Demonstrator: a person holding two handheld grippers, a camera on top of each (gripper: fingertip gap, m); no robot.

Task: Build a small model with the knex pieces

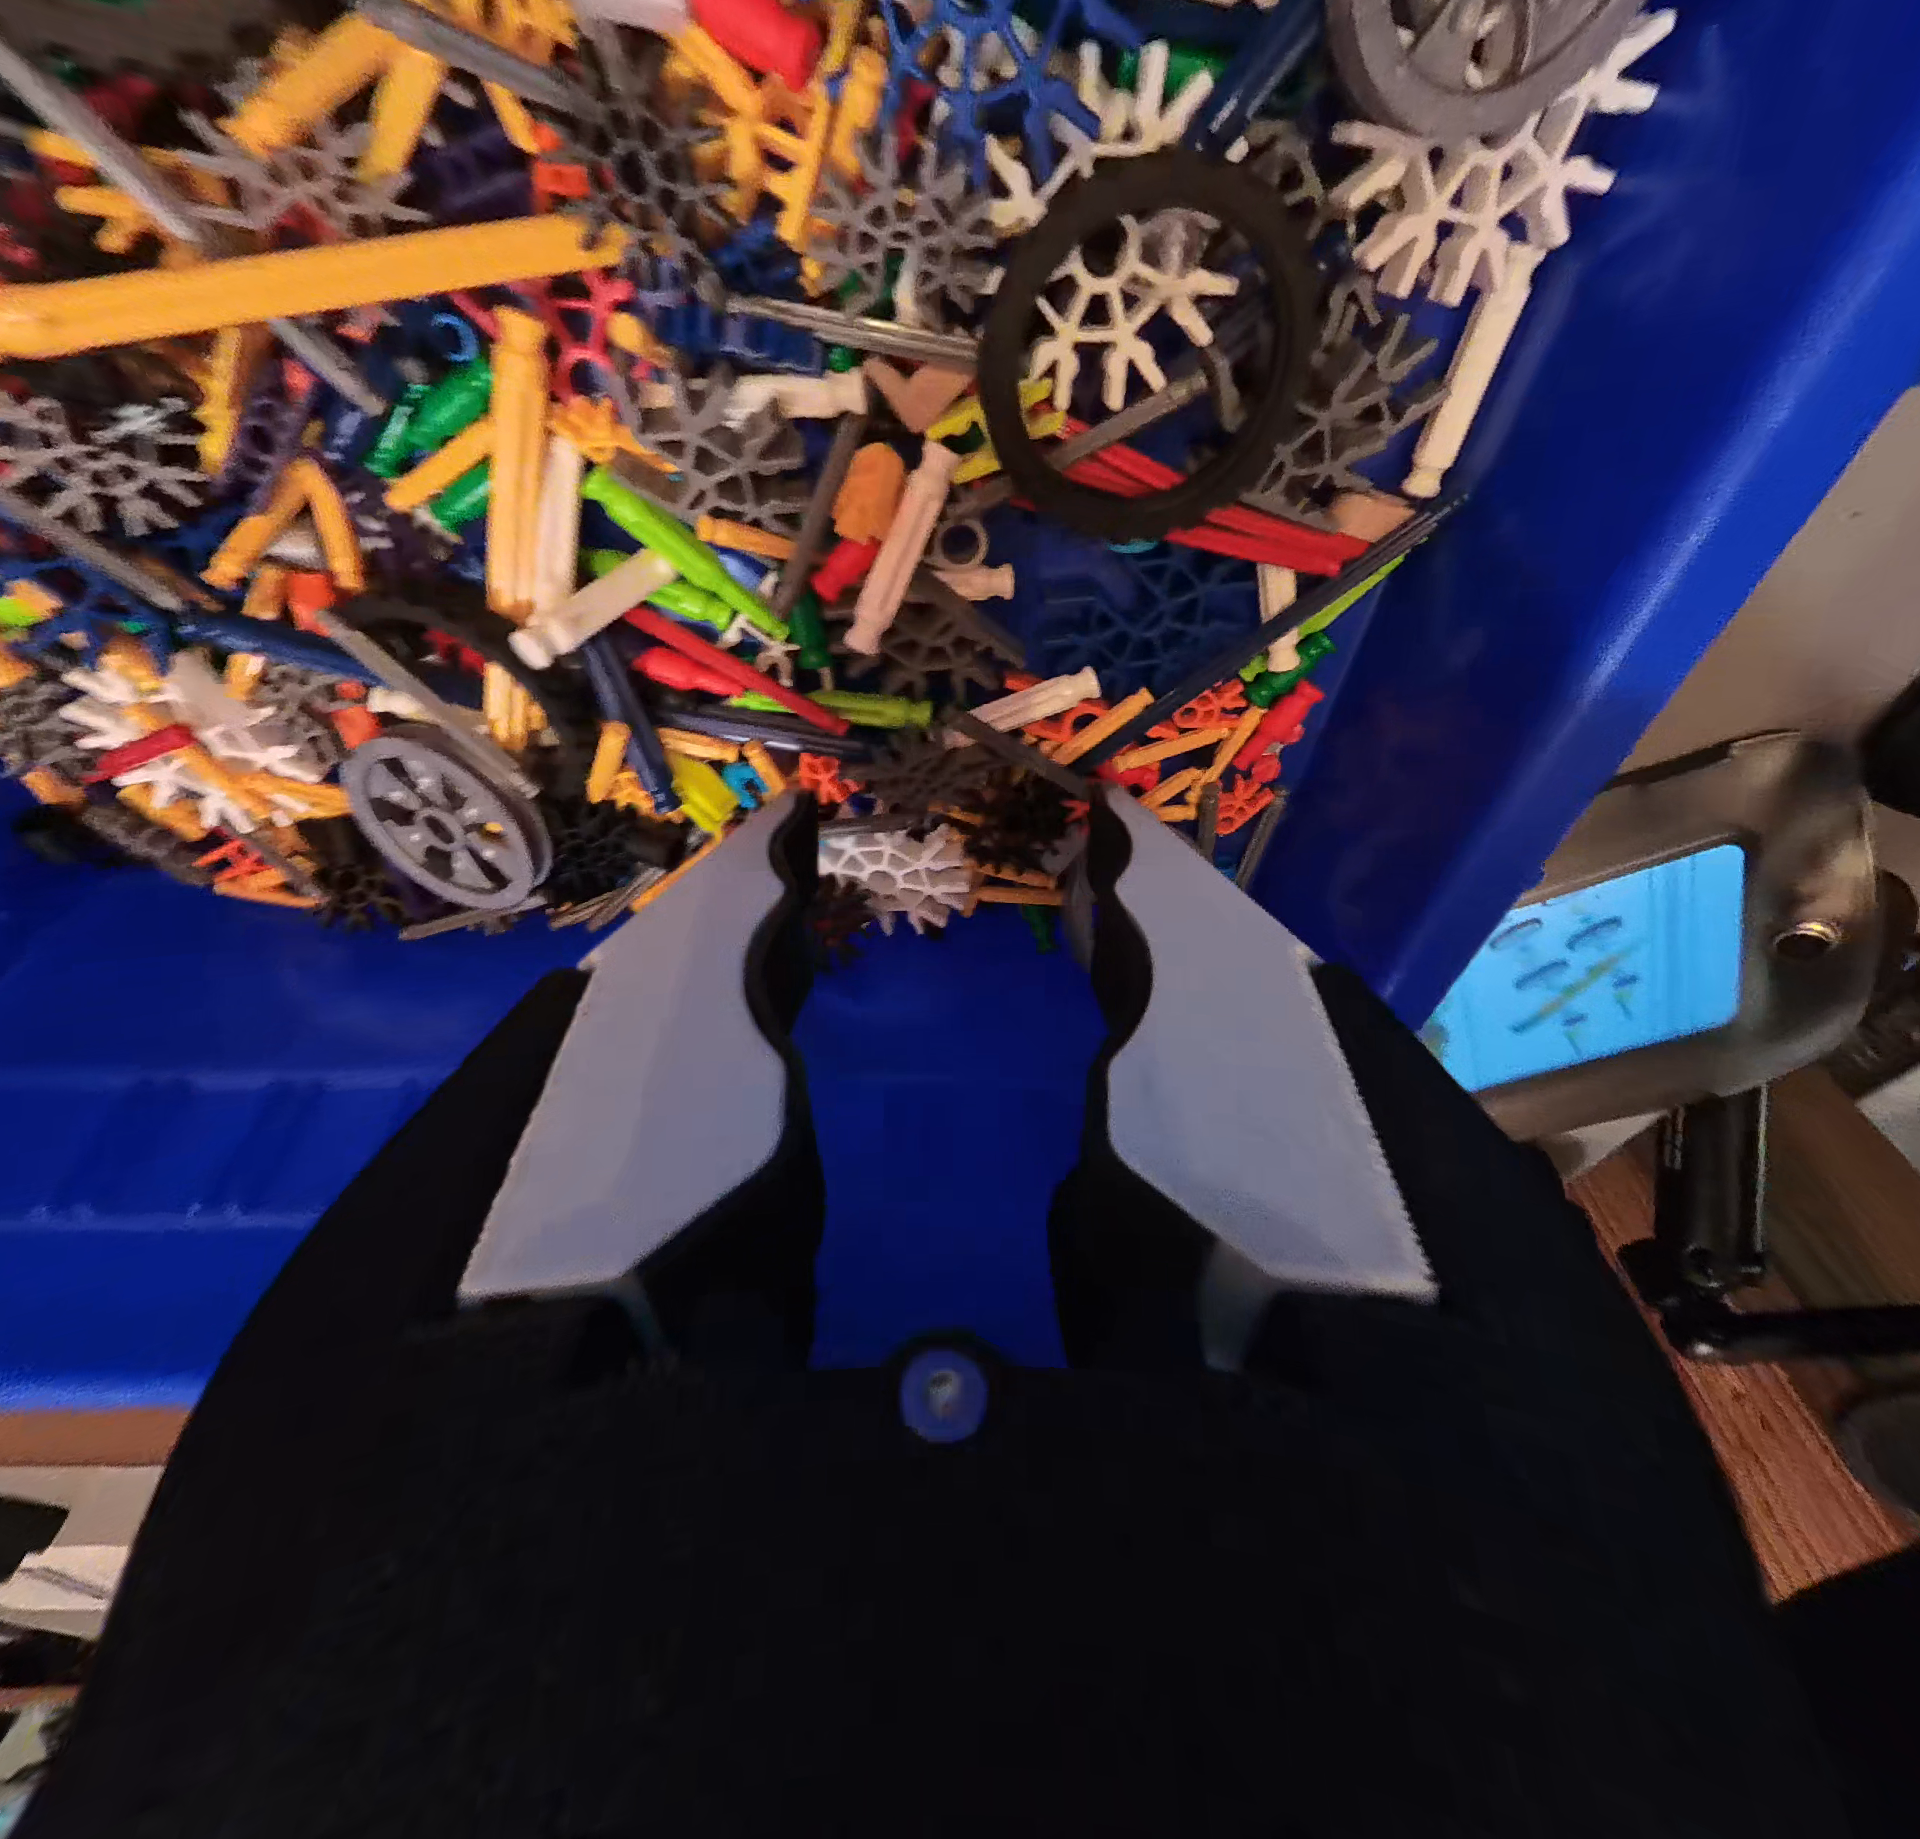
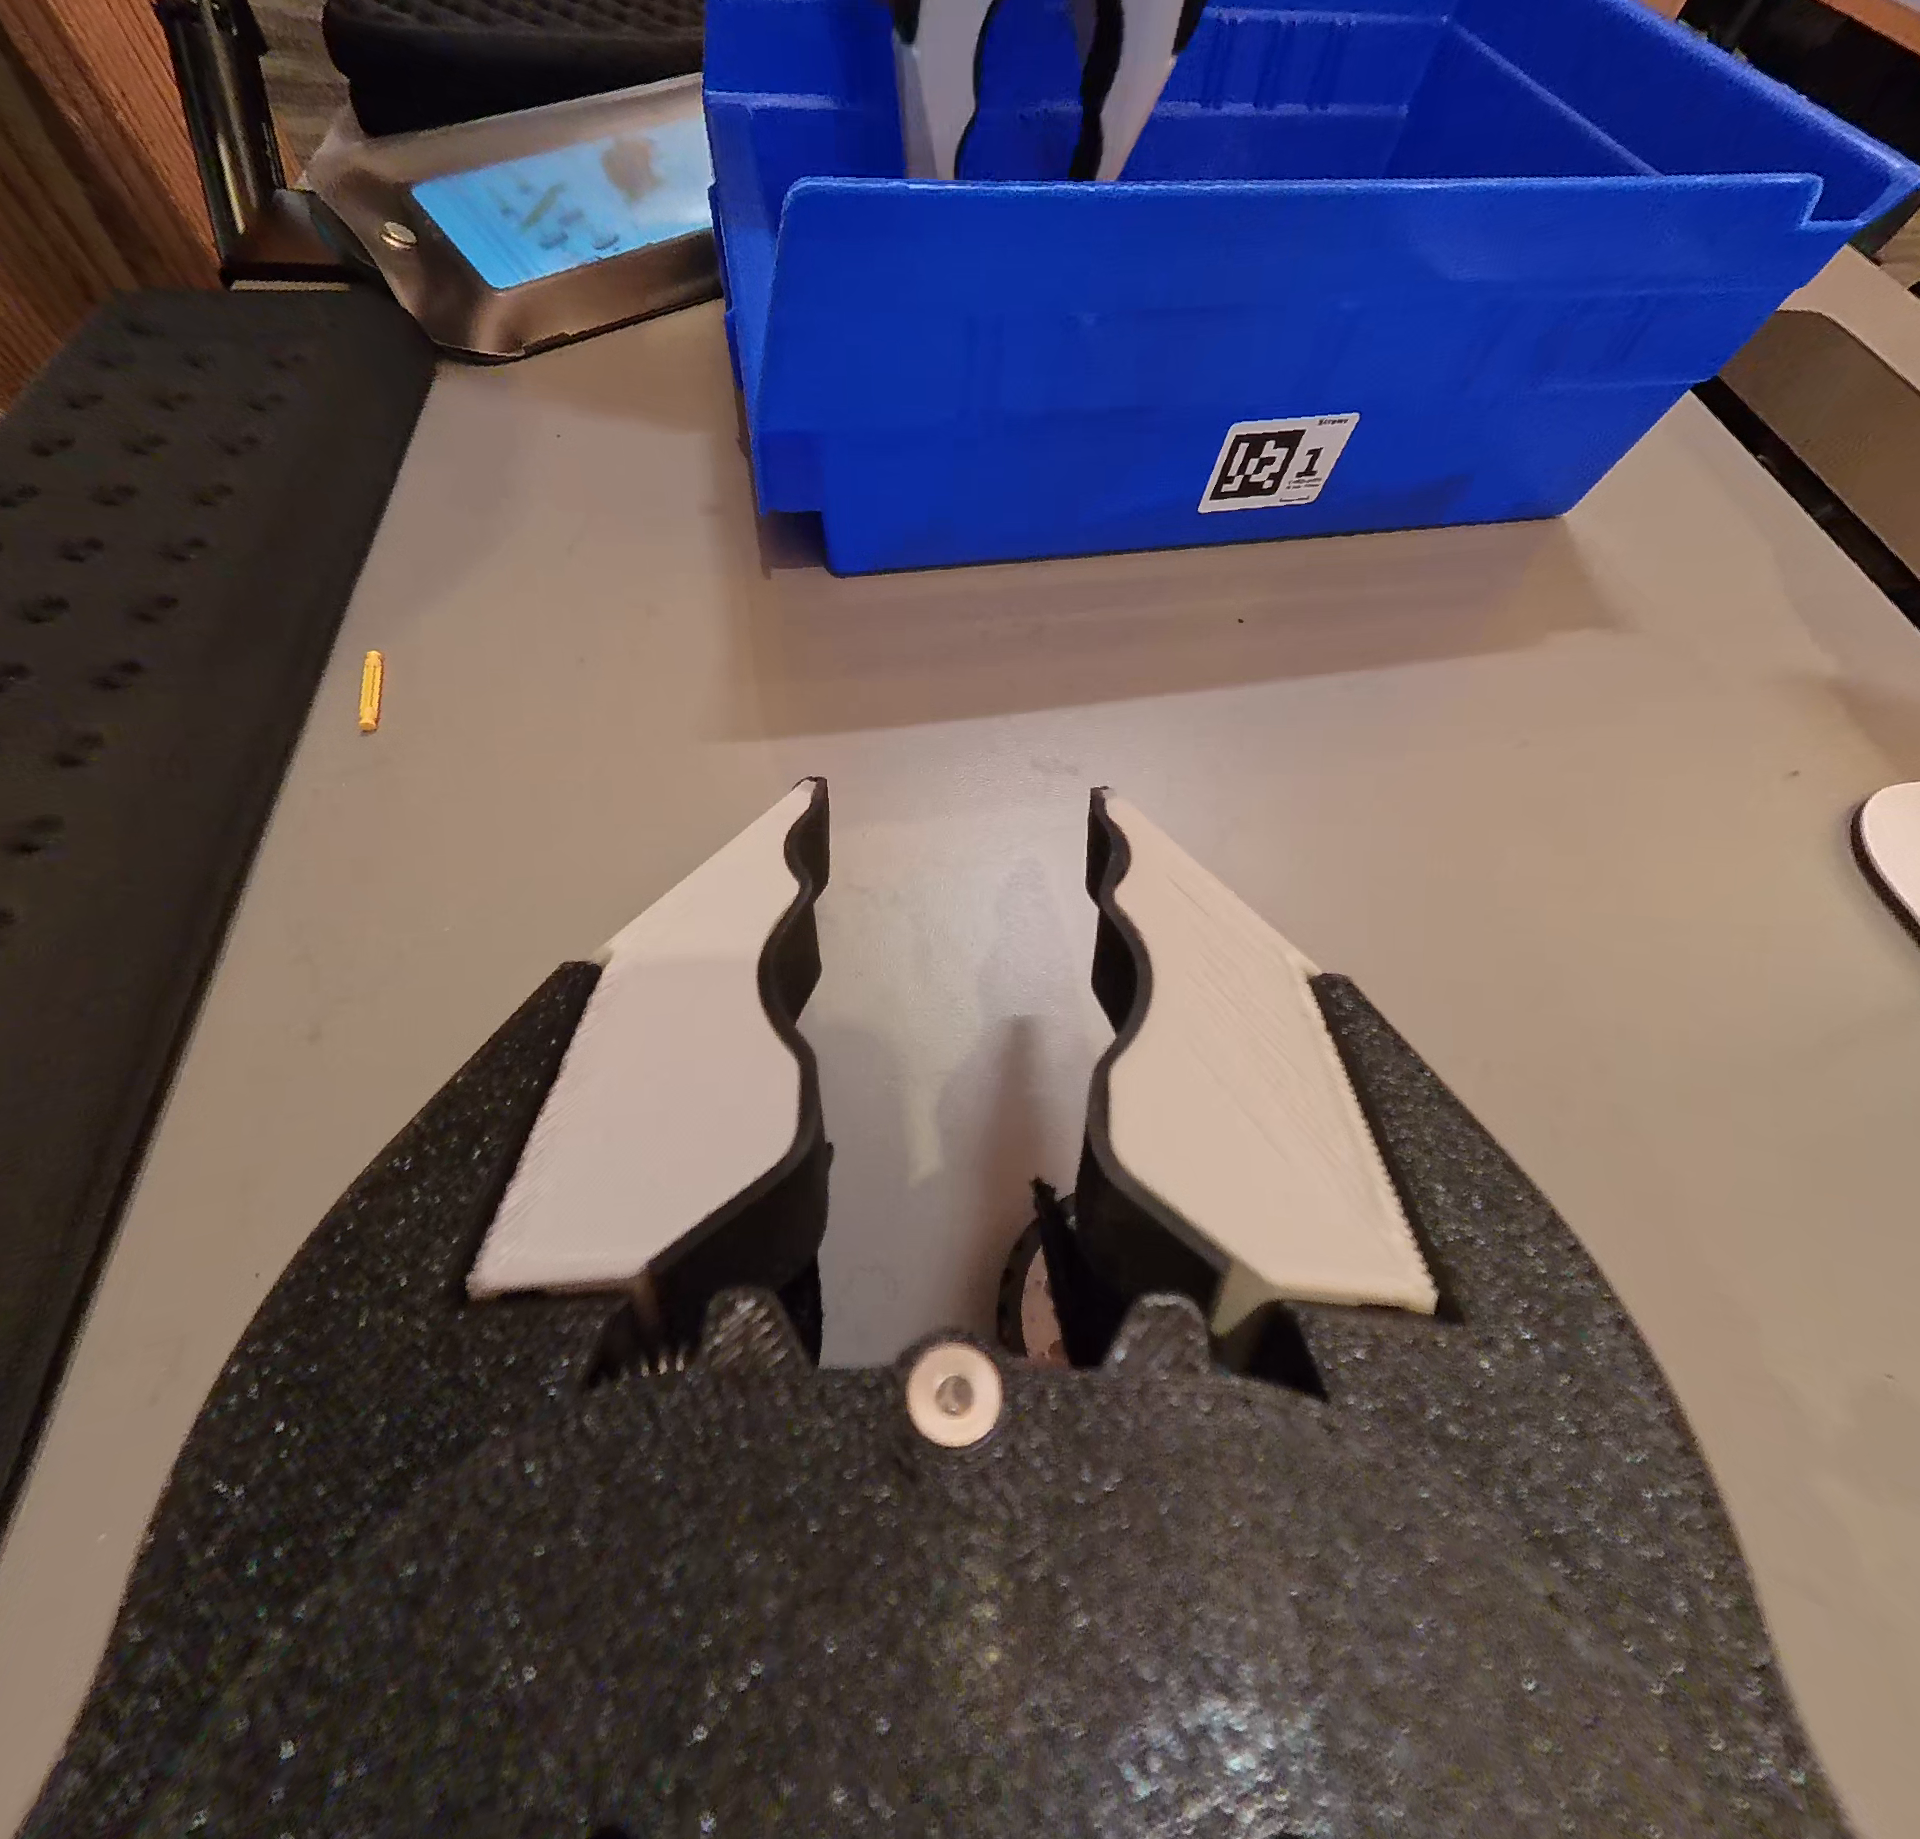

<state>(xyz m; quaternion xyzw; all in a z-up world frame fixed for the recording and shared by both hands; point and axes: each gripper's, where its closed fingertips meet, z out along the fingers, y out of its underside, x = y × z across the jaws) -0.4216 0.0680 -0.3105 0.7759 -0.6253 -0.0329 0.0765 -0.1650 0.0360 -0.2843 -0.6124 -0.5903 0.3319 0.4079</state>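
Blue bin (image 2: 1143, 355) at desk's (image 2: 1039, 667) far edge, heaped with plastic rods and connectors (image 1: 623, 459). Left gripper (image 1: 945, 823) released, tips over white connector (image 1: 899, 875); probably light, stiff, snag-prone, best pinched across rim. Right gripper (image 2: 956, 802) released, empty, above bare desk.

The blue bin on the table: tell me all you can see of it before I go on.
The blue plastic storage bin stands upright on the grey table, open-topped, with ribbed inner walls and a divider. A white sticker with a black square code sits on its front wall. Inside lies a heap of coloured plastic construction-toy pieces: rods, snowflake connectors, grey wheels and a black tyre ring. The left tongs reach in from above, open, just over the heap. A metal-cased device with a lit screen lies beside its left wall.
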